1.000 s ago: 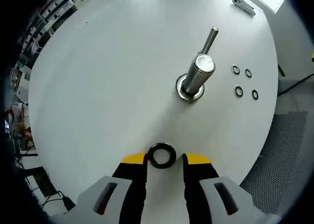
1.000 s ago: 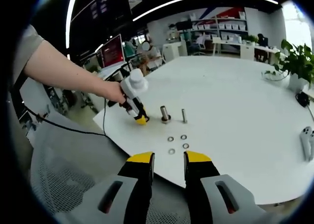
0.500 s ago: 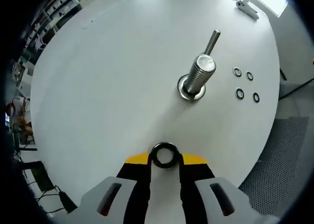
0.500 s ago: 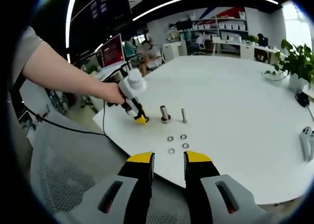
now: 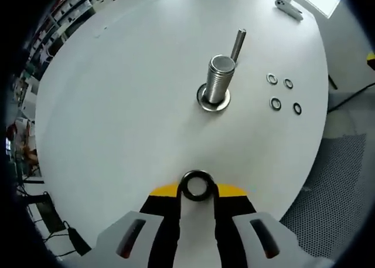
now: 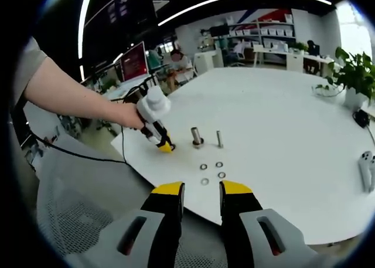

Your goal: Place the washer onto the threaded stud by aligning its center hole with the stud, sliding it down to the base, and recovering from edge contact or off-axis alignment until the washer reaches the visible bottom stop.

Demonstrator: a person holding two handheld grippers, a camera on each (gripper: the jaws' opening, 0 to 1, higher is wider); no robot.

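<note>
Since a second ago, left gripper (image 5: 197, 189) has closed its yellow-tipped jaws onto the black washer (image 5: 196, 185), which was lying loose between them. Washer now pinched at 6 o'clock in left gripper view, well short of threaded stud (image 5: 218, 80) at 12 o'clock; whether it is off the table (image 5: 117, 104) is hard to tell. Thin pin (image 5: 237, 43) partly hidden behind stud. Four small washers (image 5: 284, 94) at 2 o'clock. Right gripper (image 6: 201, 192) hangs off the table edge, jaws slightly apart, holding nothing.
</note>
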